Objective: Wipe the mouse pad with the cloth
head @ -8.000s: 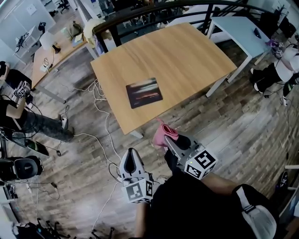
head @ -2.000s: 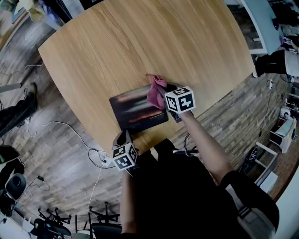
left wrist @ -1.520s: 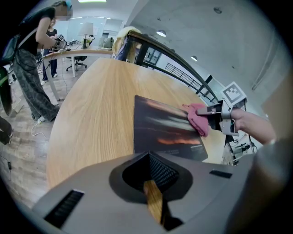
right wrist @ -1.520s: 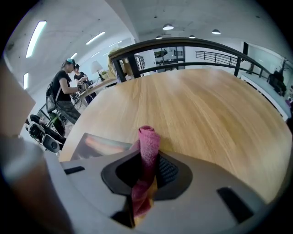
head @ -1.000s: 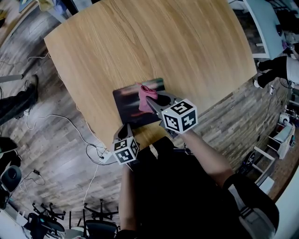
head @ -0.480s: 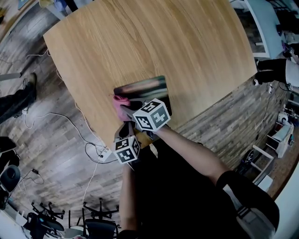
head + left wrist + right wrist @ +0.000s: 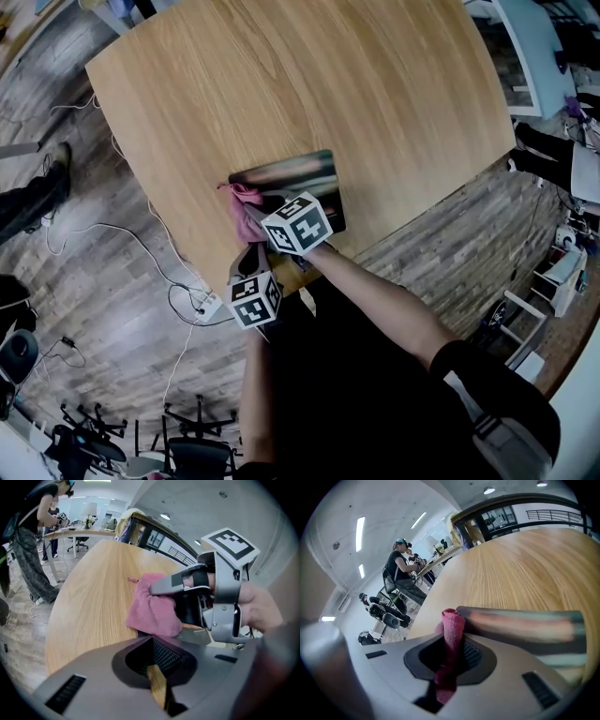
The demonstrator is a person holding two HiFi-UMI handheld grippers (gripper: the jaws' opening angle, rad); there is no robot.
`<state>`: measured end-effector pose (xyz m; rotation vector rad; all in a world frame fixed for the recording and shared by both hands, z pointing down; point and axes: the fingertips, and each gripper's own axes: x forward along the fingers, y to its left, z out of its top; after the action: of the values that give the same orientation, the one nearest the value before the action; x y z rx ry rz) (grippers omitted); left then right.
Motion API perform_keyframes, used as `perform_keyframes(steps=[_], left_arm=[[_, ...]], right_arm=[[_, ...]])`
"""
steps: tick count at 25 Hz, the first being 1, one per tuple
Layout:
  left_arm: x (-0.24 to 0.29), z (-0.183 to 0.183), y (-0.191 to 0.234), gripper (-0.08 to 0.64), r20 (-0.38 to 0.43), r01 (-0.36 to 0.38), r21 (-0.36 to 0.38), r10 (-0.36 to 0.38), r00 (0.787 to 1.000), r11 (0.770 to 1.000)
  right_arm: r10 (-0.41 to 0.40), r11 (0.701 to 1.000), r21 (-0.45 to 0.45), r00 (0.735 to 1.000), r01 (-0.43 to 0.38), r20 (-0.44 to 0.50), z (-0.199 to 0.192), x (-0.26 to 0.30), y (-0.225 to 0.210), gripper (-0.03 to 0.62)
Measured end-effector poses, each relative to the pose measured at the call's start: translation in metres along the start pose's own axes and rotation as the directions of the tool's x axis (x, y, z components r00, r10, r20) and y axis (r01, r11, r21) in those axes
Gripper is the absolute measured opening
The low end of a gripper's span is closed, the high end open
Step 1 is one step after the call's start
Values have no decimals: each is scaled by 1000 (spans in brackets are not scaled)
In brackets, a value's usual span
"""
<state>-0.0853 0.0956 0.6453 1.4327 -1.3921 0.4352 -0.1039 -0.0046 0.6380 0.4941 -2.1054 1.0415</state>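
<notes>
your right tongs [image 7: 255, 212], pinching the cloth [image 7: 242, 200], have swept it across the mouse pad [image 7: 305, 173] to its left edge, by the near edge of the tabletop [image 7: 281, 75]; one pass looks done; your left tongs [image 7: 249, 261] sit pressed together, empty

My right gripper [image 7: 449, 665] pinches the pink cloth [image 7: 453, 625] upright between its jaws, at the mouse pad's [image 7: 520, 623] left end on the wooden table [image 7: 511, 569].

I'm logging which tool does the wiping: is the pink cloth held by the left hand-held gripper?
No, the pink cloth sits clamped between the jaws of the right hand-held gripper.
</notes>
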Motion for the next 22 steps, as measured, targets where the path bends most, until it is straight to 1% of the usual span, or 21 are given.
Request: perform_keyframes(steps=[11, 16, 22], left_arm=[[0, 0, 2, 23, 1, -16, -10, 16, 1000, 1000], [-1, -1, 4, 23, -3, -16, -14, 16, 1000, 1000], [-1, -1, 5, 23, -7, -20, -11, 20, 1000, 1000]], right_arm=[[-44, 999, -16, 999, 44, -3, -2, -15, -26, 63], [-59, 998, -6, 998, 59, 3, -6, -24, -36, 63], [-91, 996, 17, 996, 91, 15, -12, -41, -59, 63]])
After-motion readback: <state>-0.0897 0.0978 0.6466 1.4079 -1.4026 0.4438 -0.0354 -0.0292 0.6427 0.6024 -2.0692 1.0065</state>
